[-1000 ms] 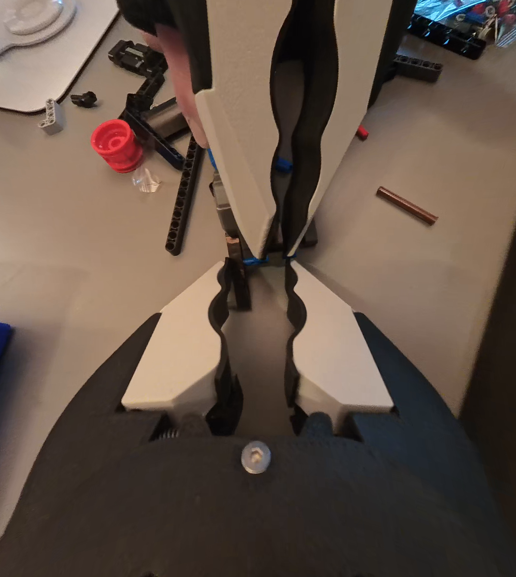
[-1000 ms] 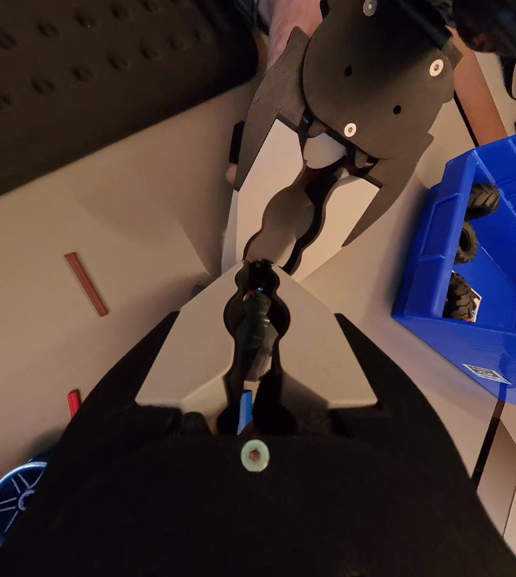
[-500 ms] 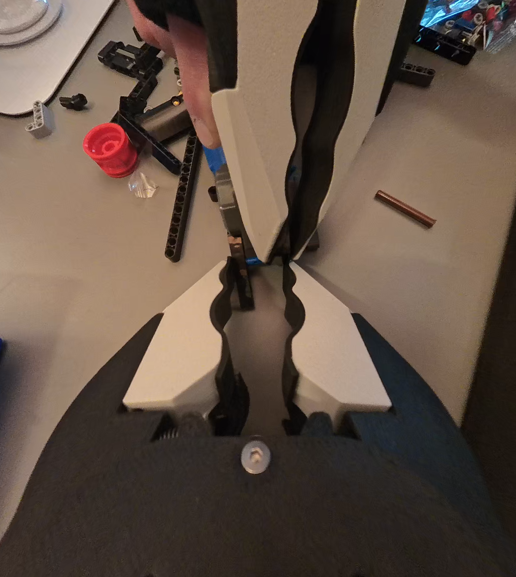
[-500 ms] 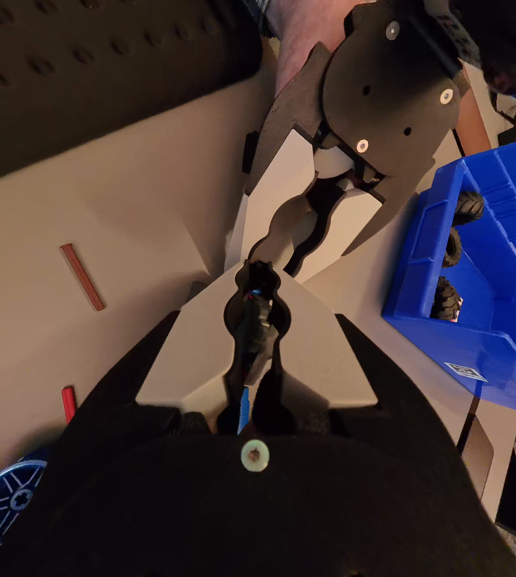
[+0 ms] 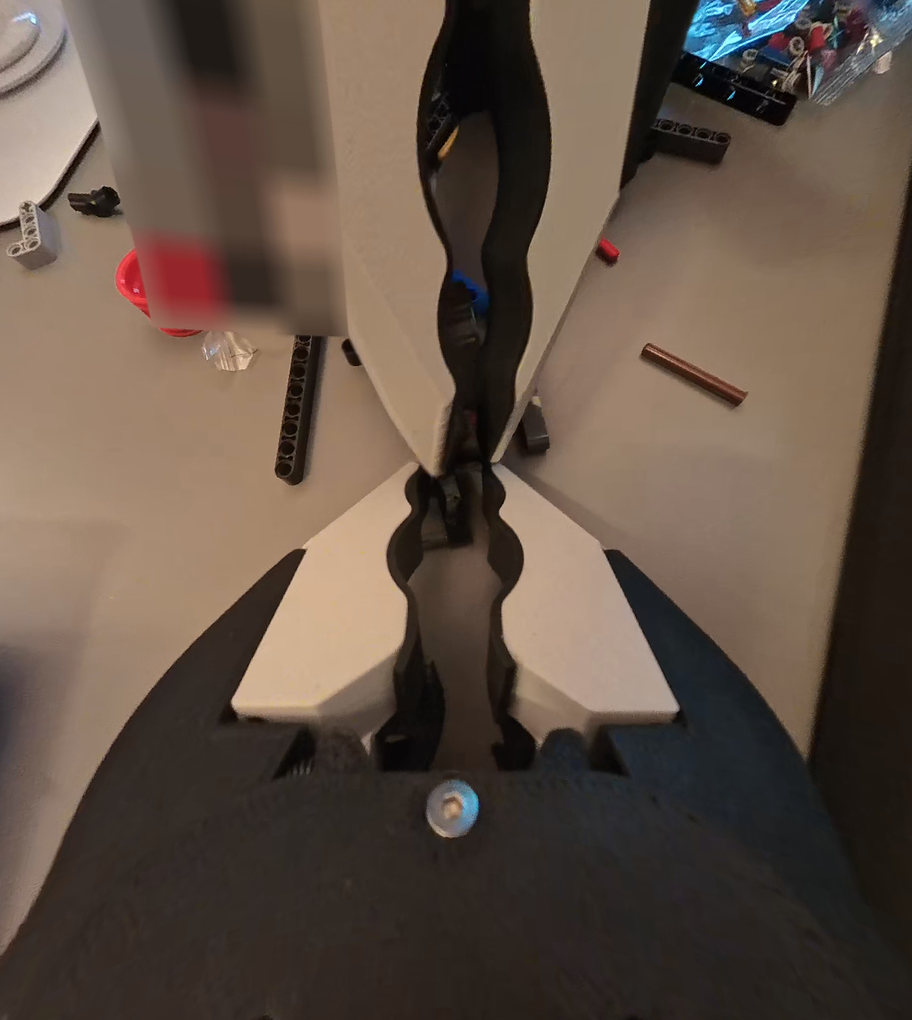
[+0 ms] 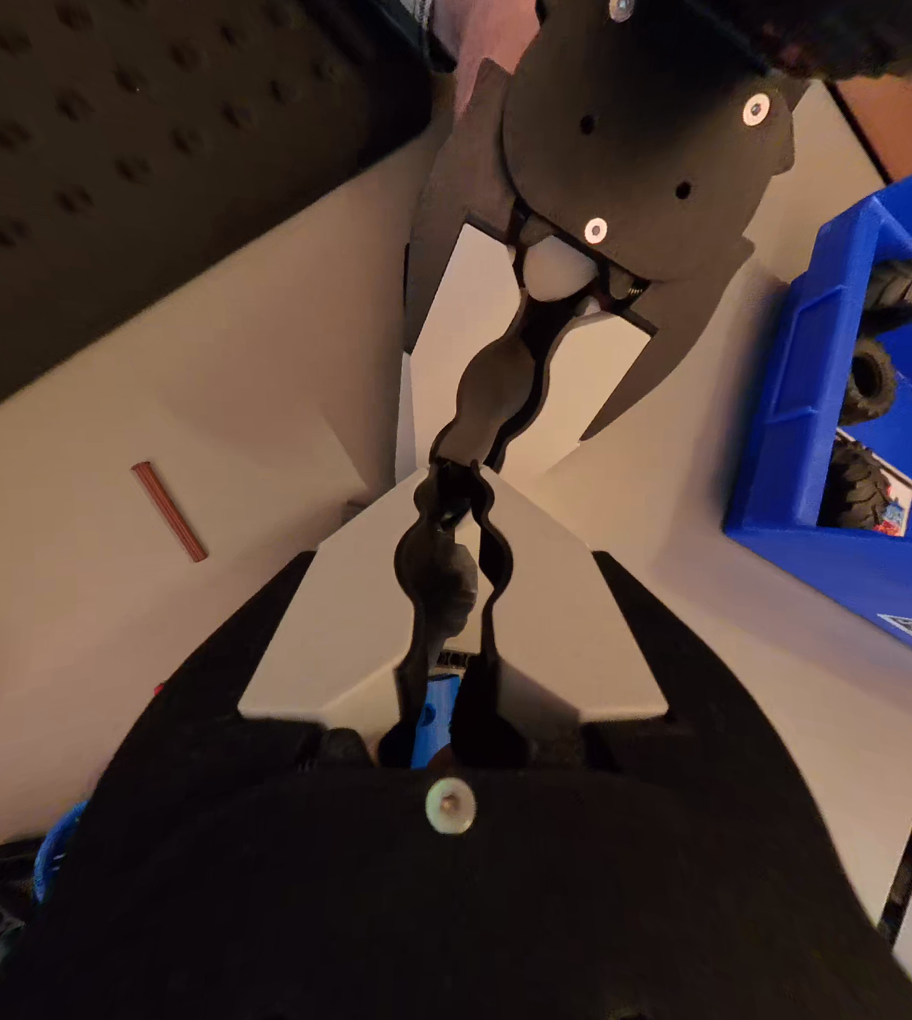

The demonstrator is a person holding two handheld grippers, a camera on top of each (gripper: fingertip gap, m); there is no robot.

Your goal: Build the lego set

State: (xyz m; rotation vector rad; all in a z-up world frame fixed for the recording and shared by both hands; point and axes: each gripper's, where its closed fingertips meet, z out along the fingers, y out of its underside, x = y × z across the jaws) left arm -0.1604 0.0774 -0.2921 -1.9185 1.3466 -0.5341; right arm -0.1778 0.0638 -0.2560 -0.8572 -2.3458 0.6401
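Grey tabletop (image 5: 663, 497) littered with loose parts, so the build looks early: only a small sub-assembly (image 6: 445, 585) of black, grey and blue pieces exists, pinched in the right gripper (image 6: 456, 474), whose fingers are clamped tight around it. Left gripper (image 5: 451, 480) meets it tip to tip, jaws parted around a small black piece (image 5: 445, 510) at the tips; a firm grasp can't be confirmed, probably mating it onto the sub-assembly. Left to do: most of it. Unused on the table: long black beam (image 5: 296, 408), red wheel hub (image 5: 131, 276), grey angle connector (image 5: 31, 237), brown axle (image 5: 694, 374), small clear piece (image 5: 228, 350), short dark beam (image 5: 688, 141). Containers: blue bin (image 6: 796, 552) to the side holds several black rubber tyres (image 6: 857, 485); clear plastic bag (image 5: 807, 38) at the far edge holds mixed small pieces, mostly red and grey.
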